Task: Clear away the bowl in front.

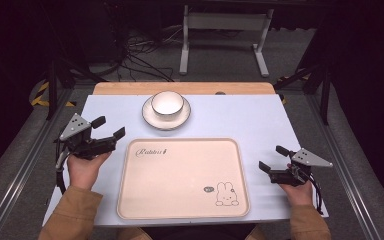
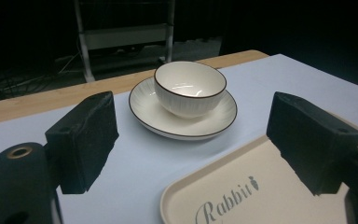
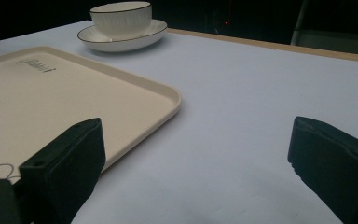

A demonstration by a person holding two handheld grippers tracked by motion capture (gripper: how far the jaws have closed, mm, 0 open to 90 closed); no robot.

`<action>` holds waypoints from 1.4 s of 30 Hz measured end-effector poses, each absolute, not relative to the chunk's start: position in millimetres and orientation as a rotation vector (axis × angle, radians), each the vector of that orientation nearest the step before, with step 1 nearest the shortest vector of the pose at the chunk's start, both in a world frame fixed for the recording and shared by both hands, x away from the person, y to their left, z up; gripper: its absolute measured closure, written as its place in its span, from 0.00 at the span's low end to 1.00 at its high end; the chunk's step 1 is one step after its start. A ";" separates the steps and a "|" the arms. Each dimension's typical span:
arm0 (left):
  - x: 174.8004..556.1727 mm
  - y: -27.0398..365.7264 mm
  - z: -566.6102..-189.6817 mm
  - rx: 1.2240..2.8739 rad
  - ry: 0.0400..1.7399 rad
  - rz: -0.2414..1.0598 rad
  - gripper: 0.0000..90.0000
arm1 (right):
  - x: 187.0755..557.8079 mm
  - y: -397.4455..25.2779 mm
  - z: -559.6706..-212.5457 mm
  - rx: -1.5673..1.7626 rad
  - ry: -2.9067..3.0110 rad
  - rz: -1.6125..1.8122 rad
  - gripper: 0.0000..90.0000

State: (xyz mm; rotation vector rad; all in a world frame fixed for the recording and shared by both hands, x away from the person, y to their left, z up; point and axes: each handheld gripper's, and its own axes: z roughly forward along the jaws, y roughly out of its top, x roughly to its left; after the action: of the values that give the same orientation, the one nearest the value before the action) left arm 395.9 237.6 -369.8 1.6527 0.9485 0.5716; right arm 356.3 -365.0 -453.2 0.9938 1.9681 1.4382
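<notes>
White bowl (image 1: pixel 167 104) sits upright in its saucer (image 1: pixel 152 119) on the pale tabletop (image 1: pixel 260 120), straight ahead of the left tool (image 1: pixel 109 128), whose jaws stand wide apart and grip nothing. A cream tray (image 1: pixel 180 177) lies between the two tools, just off the left one's right jaw. The right tool (image 1: pixel 271 159) hovers beside the tray's other edge, jaws spread, holding nothing, the bowl well beyond.

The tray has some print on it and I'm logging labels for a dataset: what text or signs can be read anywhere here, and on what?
"Rabbit", in script with a small carrot after it, on the tray near its far left corner.
A small dark speech bubble beside the rabbit drawing at the tray's near right corner: too small to read.
The bowl and saucer carry no text.
</notes>
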 end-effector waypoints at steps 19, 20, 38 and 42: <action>428.8 226.8 -349.7 1.636 0.983 0.550 0.21 | 356.4 -364.5 -453.3 0.995 1.969 1.421 0.05; 431.9 224.8 -349.4 1.631 0.998 0.549 0.21 | 356.3 -364.4 -453.3 0.995 1.968 1.421 0.05; 474.1 190.8 -344.6 1.601 1.118 0.706 0.22 | 355.9 -365.1 -453.2 0.992 1.960 1.435 0.04; 481.4 185.4 -344.0 1.604 1.127 0.728 0.21 | 356.1 -364.8 -453.2 0.998 1.961 1.430 0.04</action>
State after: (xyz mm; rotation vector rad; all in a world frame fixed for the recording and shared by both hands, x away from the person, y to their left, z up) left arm 481.4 185.4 -344.0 1.6036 1.1265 0.7278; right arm 356.1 -364.8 -453.2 0.9975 1.9615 1.4295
